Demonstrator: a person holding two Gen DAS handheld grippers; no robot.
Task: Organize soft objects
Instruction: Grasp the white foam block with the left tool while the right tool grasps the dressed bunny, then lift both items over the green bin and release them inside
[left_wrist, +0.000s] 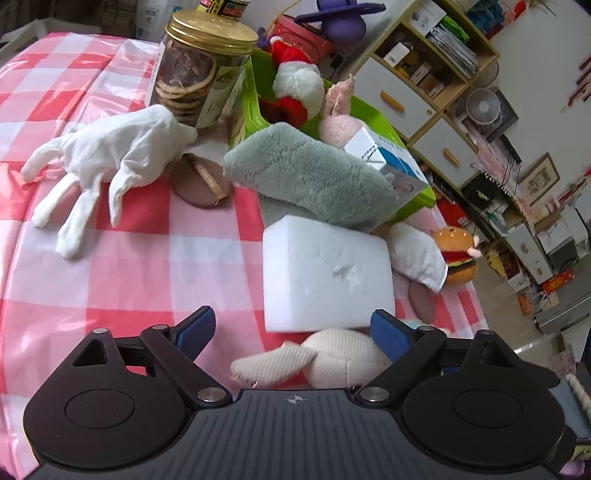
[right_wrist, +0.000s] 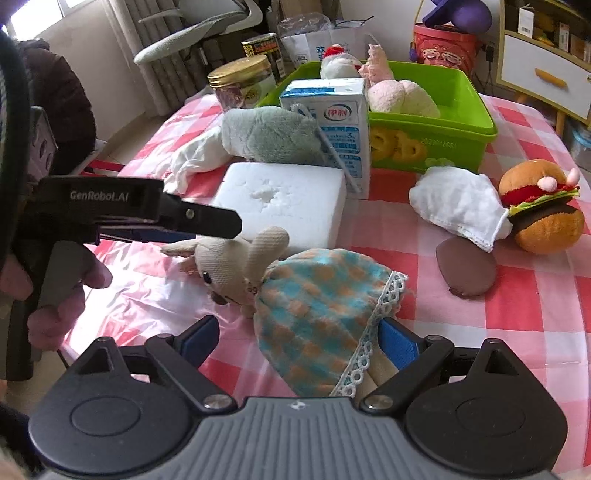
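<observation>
From the left wrist camera, the left gripper stood with its jaws spread wide above a cream rabbit doll, whose head and one ear lay between the blue fingers. I could not tell whether the right-hand pad touched the head; nothing was clamped. Just beyond the doll sat a white foam block, its near edge close to the fingertips. A grey-green towel draped over the rim of a green bin and onto the block's far side. A milk carton leaned at the bin's near corner. To the left, a white glove lay flat beside a gold-lidded jar. The checked tablecloth between glove and block was bare, giving the widest free ground. At the table's right edge sat a burger plush against a white cloth pouch.

From the right wrist camera, the right gripper was also released, its jaws spread around the skirt of the rabbit doll; the dress hem lay against the right finger but was not squeezed. The left gripper, held in a hand, hung over the doll's head at the table's left edge. The foam block stood just behind the doll, the carton touching its far corner. Open cloth lay to the right, between the doll and a brown puff.
</observation>
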